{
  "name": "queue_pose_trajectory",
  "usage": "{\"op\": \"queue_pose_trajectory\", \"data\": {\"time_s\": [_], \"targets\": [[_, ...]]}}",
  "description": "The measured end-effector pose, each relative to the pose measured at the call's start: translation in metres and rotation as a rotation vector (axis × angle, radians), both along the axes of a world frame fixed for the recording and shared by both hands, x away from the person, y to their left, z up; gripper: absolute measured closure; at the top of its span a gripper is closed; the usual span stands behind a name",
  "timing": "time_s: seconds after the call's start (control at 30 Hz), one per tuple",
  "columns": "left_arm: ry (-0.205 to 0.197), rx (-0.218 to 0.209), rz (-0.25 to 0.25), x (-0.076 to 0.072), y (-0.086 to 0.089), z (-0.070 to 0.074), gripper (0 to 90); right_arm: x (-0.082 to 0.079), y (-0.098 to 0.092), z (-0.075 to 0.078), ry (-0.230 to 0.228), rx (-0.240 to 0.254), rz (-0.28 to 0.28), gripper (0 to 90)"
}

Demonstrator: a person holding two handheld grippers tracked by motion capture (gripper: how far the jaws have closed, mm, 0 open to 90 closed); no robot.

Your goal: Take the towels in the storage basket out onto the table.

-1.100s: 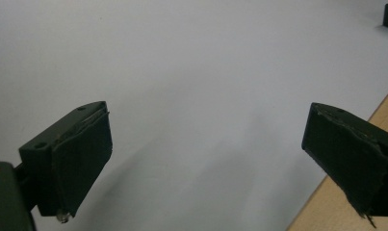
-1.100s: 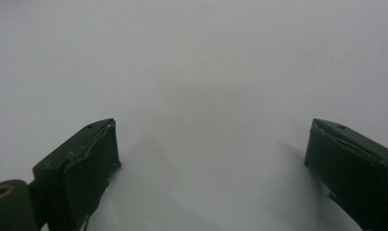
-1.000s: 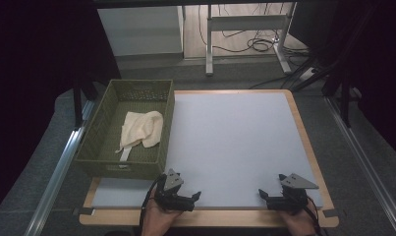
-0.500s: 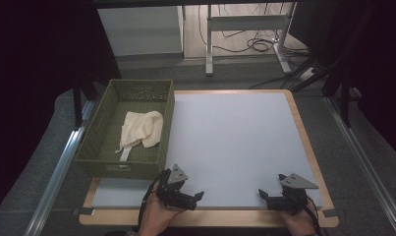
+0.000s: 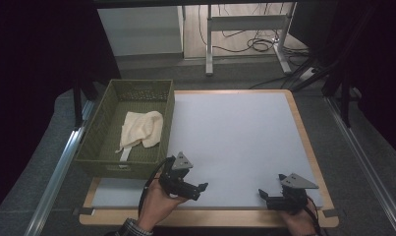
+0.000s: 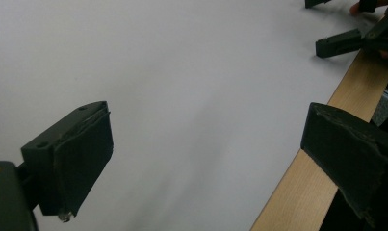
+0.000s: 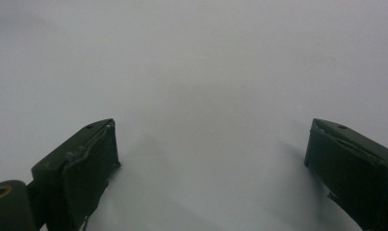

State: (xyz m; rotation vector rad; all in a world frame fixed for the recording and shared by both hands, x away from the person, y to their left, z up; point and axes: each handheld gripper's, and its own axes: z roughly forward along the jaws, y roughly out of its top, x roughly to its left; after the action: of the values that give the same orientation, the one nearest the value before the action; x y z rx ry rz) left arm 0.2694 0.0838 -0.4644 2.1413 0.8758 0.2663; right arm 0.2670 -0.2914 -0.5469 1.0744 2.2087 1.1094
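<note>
Here, moving from left to right across the high view, we first found a green basket [image 5: 99, 147] sitting on the left part of the bench [image 5: 303, 128], its long side running away from the person. Inside it lay a crumpled cream cloth [image 5: 140, 130], resting on the basket floor toward the right wall, with a narrow strip trailing toward the near end. Nothing was touching the cloth.

Just beside the basket's near right corner we saw the left claw [image 5: 201, 188], held in the person's left hand [image 5: 158, 206] above the pale bench sheet [image 5: 235, 132], with a grey three-cornered plate on top. Its tips pointed to the right, toward the other hand. In the left gripper view its jaws stood wide apart with only the pale sheet between them, and the wooden rim [image 6: 297, 192] of the bench ran under the right-hand jaw. Far off at the top right of that view, we could make out the other claw's dark tips.

Farther right, near the bench's near right corner, the right claw [image 5: 262, 194] was held low over the sheet in the person's right hand [image 5: 298, 223], well apart from the left one and from the basket. In the right gripper view its jaws were likewise spread wide, gripping nothing, with bare pale sheet between them.
</note>
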Motion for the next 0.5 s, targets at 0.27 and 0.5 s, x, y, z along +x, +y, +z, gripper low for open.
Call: {"op": "queue_pose_trajectory", "data": {"time_s": [0.27,0.5], "targets": [[-0.016,0.038,-0.001,0.015,0.002,0.025,4.6,0.0,0.0,0.0,-0.002,-0.001,0.003,4.5],[0.011,0.068,0.016,0.038,0.012,0.043,4.6,0.0,0.0,0.0,-0.003,0.001,0.001,4.5]]}}
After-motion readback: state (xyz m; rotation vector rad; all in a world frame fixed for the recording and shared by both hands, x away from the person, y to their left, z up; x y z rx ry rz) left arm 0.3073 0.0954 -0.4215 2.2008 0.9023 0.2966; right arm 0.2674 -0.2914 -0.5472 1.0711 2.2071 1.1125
